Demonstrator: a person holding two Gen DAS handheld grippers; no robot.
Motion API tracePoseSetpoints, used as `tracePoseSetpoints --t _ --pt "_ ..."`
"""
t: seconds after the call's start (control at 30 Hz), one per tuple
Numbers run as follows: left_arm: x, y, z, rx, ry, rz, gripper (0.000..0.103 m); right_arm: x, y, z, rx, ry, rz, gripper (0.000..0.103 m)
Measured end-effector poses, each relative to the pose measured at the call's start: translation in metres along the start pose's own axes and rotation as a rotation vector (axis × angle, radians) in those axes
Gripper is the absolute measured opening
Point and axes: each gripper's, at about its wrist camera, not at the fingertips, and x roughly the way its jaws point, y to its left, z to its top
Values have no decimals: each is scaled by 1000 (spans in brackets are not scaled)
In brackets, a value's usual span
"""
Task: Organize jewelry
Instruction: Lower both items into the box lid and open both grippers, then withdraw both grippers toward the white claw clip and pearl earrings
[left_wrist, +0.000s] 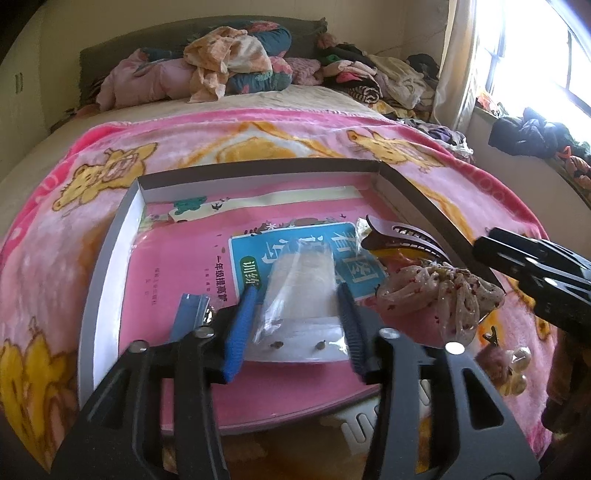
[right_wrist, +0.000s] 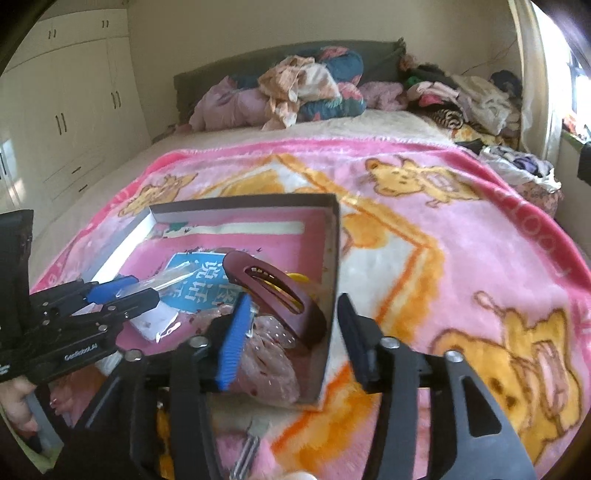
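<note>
On the bed, an open box is lying on a pink blanket, with a book as its floor. Going from the left, the left claw is hanging over the box's near end, its jaws partly open and standing either side of a clear bag with small studs; whether the pads are pressing on the bag cannot be told. The bag's long axis is running from 6 to 12 o'clock, along the claw's own line.

At 2 o'clock from that claw, a maroon hair clip is resting in the box's right corner, above a sheer scrunchie. In the right wrist view the clip's long axis is slanting from 10 to 4 o'clock, its rounded nose pointing to 10.

The right claw is hovering half open and empty, astride the box's right wall, the clip just ahead at 12 o'clock. The right hand looks nearer the clip. Pearl pieces are lying outside on the blanket.
</note>
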Motion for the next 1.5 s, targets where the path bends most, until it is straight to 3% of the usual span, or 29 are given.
tracePoseSetpoints --t 0.3,0.53,1.13,1.5 --pt "-20 -6 -4 10 -48 38 72 -39 -6 -15 3 -59 -30 74" --pt "-36 -19 -7 22 -80 35 84 -58 -12 -21 17 -82 -43 79" --pt "-76 -49 -21 50 -135 12 89 -97 -18 -42 8 -109 -54 82" --pt "-83 -57 -46 62 -99 0 89 -111 -22 -63 -9 -86 -53 82"
